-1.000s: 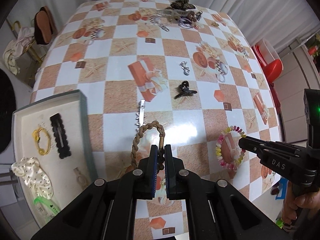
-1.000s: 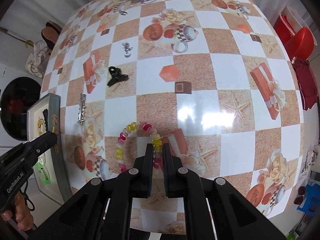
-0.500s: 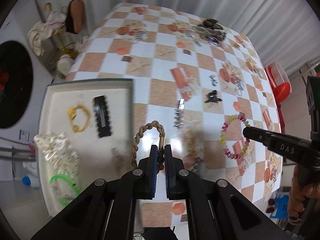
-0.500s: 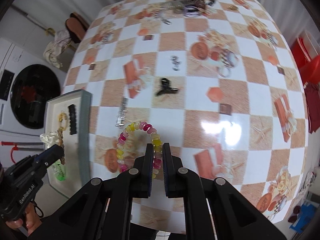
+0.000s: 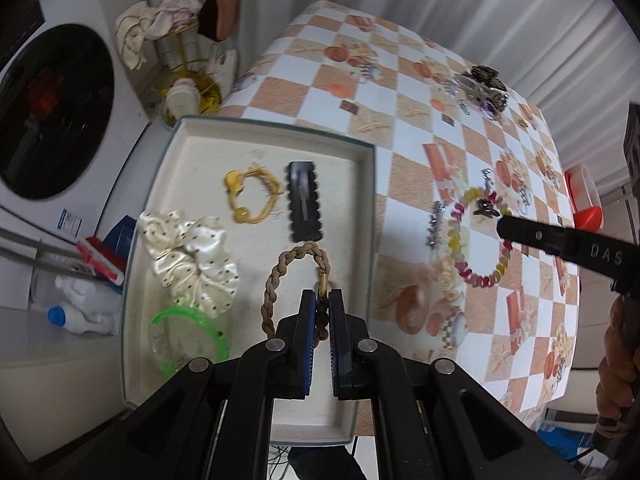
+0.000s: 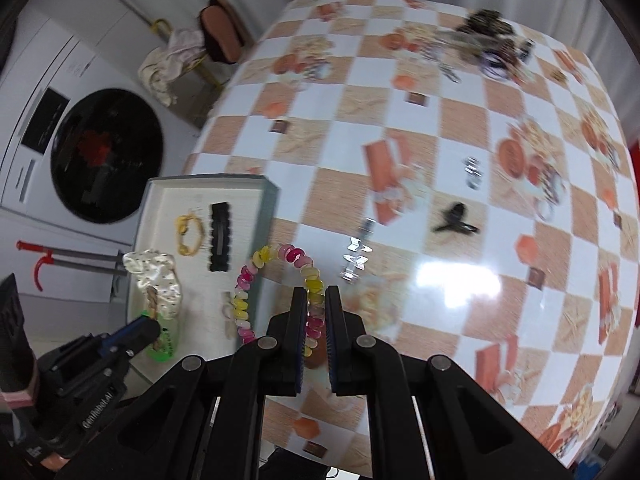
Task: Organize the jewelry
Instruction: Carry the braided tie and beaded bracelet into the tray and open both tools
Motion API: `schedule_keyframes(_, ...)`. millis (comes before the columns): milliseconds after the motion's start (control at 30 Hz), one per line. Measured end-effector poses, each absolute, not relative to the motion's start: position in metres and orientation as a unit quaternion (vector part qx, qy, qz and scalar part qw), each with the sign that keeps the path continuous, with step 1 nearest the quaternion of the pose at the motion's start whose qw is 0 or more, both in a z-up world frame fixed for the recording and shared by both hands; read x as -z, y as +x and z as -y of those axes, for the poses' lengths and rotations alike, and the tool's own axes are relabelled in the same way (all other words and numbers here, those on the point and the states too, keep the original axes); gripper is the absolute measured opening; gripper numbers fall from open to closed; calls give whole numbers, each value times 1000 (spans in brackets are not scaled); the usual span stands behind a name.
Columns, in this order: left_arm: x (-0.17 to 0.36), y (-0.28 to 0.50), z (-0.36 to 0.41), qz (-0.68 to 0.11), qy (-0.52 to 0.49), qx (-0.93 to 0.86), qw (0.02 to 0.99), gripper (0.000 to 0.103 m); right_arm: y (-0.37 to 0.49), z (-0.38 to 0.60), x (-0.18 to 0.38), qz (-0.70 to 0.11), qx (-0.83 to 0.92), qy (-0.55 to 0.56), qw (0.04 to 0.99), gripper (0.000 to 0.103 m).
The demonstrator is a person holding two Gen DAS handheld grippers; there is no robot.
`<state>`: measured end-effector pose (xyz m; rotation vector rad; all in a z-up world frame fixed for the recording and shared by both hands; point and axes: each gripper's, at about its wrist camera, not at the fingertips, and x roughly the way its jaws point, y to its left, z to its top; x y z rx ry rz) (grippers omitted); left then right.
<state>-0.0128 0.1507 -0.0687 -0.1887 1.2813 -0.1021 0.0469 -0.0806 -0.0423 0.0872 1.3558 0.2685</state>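
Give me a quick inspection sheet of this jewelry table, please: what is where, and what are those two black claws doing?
Surface: checkered tablecloth with printed gifts and starfish.
Job's things: white tray at the table edge holds a yellow hair tie, black clip, cream scrunchie and green bangle.
Clutter: loose pile of jewelry at the far end; black claw clip and silver clip mid-table.
Grippers: left gripper shut on a braided brown bracelet above the tray; right gripper shut on a colourful spiral bracelet.
Cables: nothing seen.
Surroundings: washing machine, curtain.
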Motion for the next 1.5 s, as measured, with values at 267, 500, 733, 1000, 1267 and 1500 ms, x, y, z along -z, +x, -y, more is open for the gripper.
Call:
schedule_keyframes(267,84,-16,-170,-604,-101,30,790,11,63,34,48,-629,-160,21,761,9)
schedule_keyframes(500,95,-10,-176,-607,-104,23,788,11,78,6,60,-636,-175,16,751,9)
schedule_keyframes(733,104,8,-177,-604,-100,20,790,11,97,-17,75,-642,-181,10,745,9)
schedule_keyframes(1000,119,23,-175,-607,-87,11,789,11,115,-26,97,-654,-171,11,736,9)
schedule_keyframes(1267,135,27,-169,-618,-66,5,783,11,127,-31,122,-668,-161,11,726,9)
schedule_keyframes(1500,144,26,-164,-623,-50,0,781,11,132,-35,139,-678,-157,6,718,10)
